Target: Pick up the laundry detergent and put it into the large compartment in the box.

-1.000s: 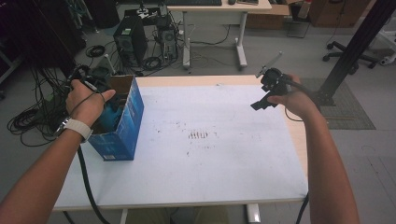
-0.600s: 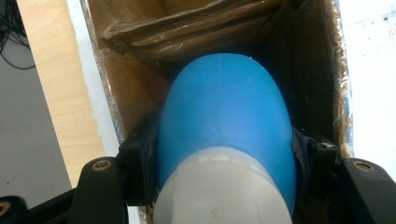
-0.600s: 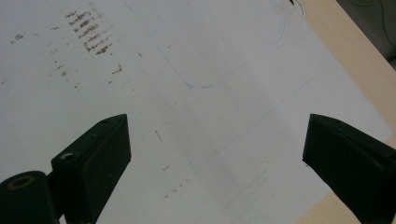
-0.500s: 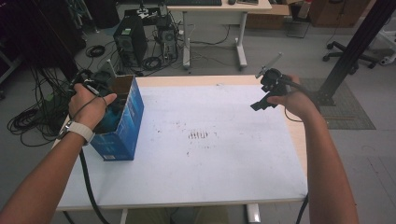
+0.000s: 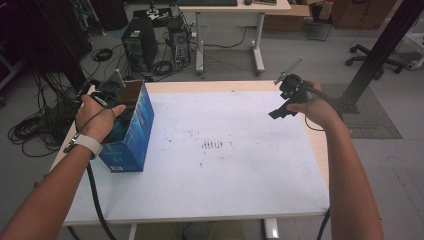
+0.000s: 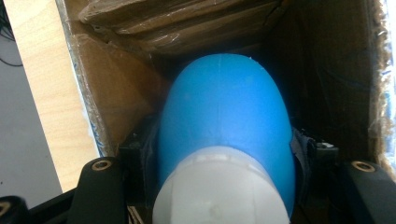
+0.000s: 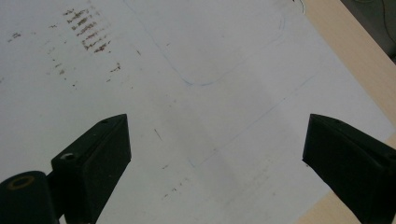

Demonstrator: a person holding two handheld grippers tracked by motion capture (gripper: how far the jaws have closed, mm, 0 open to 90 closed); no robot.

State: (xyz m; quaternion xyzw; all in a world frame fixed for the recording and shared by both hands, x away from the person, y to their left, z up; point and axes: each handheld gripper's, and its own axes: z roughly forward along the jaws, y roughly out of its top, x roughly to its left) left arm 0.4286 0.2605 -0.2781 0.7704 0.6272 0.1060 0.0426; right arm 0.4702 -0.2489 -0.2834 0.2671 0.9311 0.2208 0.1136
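A blue cardboard box point(image 5: 131, 134) stands open-topped at the table's left edge. My left gripper point(image 5: 112, 107) reaches down into it, shut on a blue object with a white end point(image 6: 226, 140); its jaws press on both sides of that object inside the brown box interior point(image 6: 126, 88). At the table's right side my right gripper point(image 5: 280, 111) is held above the white sheet point(image 5: 225, 150). It stands open, with nothing between its jaws, and its gripper point(image 7: 215, 154) looks down on bare sheet.
The white sheet point(image 7: 187, 70) carries brown smudges point(image 5: 215, 145) near the middle. Wooden table edges point(image 7: 355, 51) frame it. Behind the table are computer towers point(image 5: 140, 42), cables, a desk and a black post point(image 5: 380, 55) at right.
The left hand has shifted slightly at the box opening. The right hand and its gripper have kept still.
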